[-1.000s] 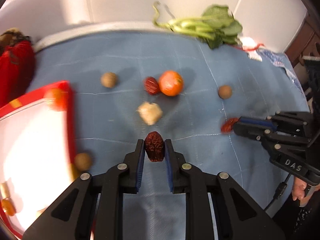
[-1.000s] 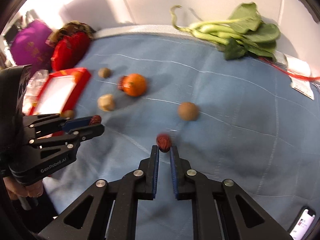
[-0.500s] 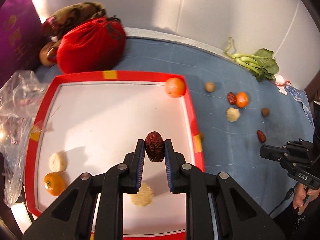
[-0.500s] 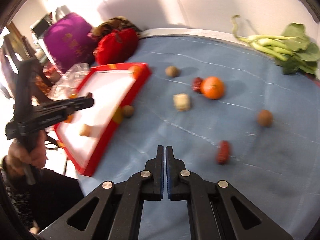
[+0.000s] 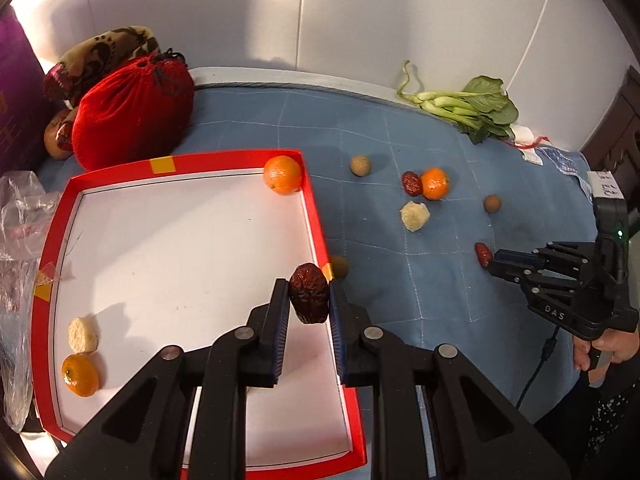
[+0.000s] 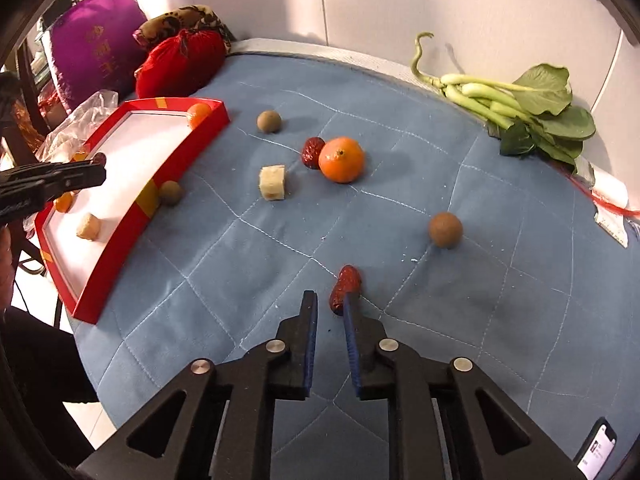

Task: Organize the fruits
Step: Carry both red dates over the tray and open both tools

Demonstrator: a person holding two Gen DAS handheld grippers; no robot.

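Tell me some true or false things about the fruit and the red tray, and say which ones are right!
1. The left gripper is squeezing a wrinkly red date. True.
2. The red tray has no fruit in it. False: two oranges, one at, and a pale fruit chunk are inside.
3. The right gripper is holding the orange on the cloth. False: its jaws are apart and hold nothing; a red date on the cloth lies at its tip.
4. Leafy greens lie at the far edge of the blue cloth. True.
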